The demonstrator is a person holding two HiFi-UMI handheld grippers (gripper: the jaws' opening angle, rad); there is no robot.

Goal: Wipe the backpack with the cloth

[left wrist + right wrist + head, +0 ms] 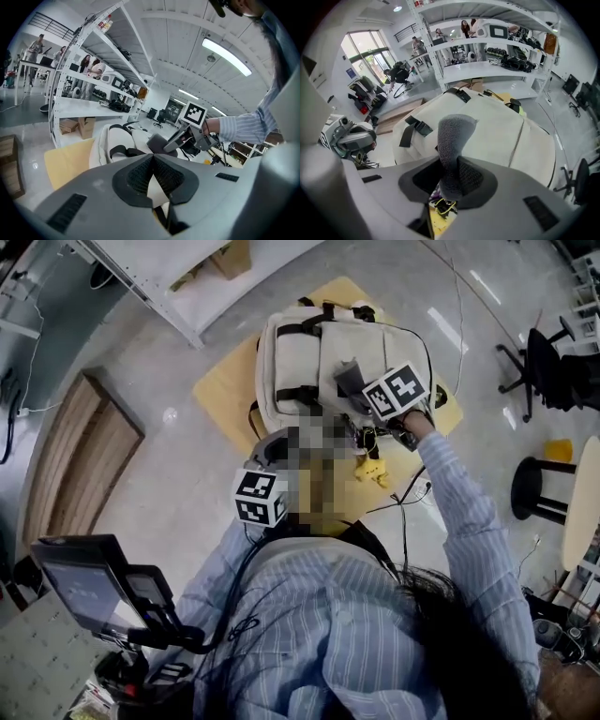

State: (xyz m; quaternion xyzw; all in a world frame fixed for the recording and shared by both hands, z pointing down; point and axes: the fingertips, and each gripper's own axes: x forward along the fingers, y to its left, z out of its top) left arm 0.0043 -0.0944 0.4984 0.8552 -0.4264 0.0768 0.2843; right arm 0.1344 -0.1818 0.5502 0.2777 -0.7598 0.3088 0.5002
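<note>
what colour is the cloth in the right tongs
Dark grey cloth, clearest in the right gripper view.

In the head view, blur swallows the backpack's [319,352] near end and the left gripper's [152,158] tips. The cloth's [452,136] lower end is buried between the right gripper's [451,165] pads.
</note>
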